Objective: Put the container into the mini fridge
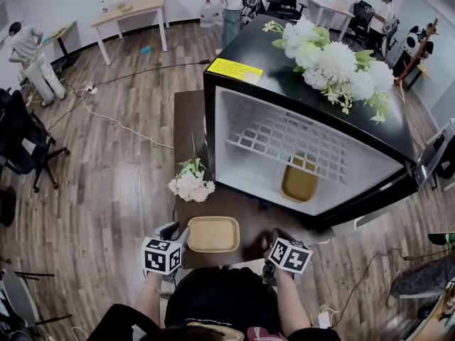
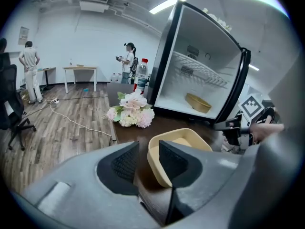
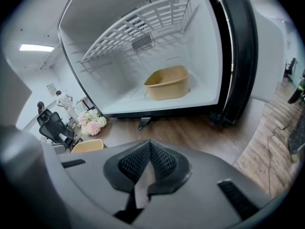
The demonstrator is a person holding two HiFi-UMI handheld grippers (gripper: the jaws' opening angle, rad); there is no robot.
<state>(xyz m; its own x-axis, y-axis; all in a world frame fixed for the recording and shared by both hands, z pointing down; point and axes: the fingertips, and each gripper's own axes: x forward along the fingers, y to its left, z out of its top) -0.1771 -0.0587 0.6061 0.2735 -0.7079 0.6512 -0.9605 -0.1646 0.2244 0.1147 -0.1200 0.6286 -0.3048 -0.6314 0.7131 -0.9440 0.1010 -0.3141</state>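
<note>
Only head view: label [image 1: 234,69] atop fridge [image 1: 284,84]

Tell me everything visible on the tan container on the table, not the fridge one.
The tan container is a shallow rounded-rectangle tub, matte, plastic-looking, lidless and empty. It sits upright on the dark table near its front edge. The open left gripper straddles the wall at its left end, one jaw inside, one outside; contact is unclear.

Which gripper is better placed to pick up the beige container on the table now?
Left. The left gripper is open, jaws astride the rim of the beige container. The right gripper is shut, empty, and faces the mini fridge.
</note>
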